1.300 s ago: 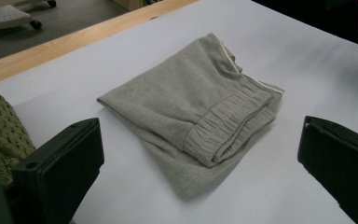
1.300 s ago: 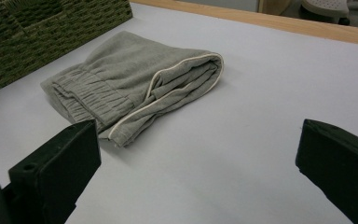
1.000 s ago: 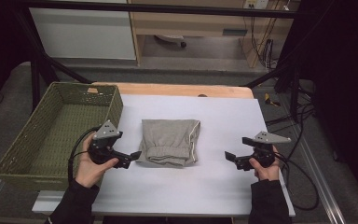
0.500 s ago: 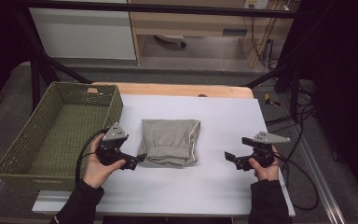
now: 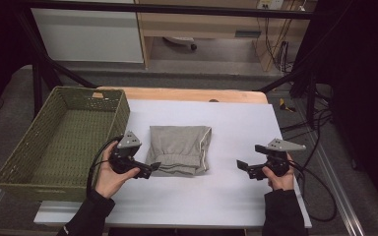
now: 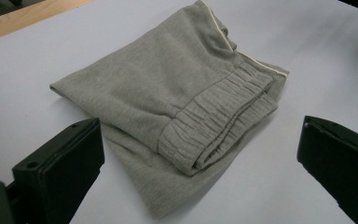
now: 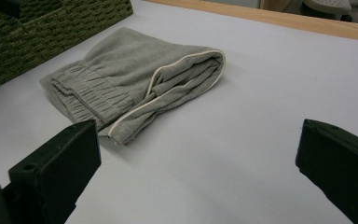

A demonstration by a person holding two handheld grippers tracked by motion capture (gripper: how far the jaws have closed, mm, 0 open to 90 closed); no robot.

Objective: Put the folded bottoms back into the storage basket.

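Clearly the folded grey sweatpants (image 5: 179, 149) are soft and limp; my spread left gripper (image 5: 150, 169) should pinch their elastic waistband (image 6: 216, 126).

Lighting: even, soft overhead light on the white table (image 5: 226, 196), surroundings beyond it falling dark; folded grey garment (image 6: 177, 116) casts a faint shadow beside itself; near jaws slightly blurred, no glare, mild graininess.
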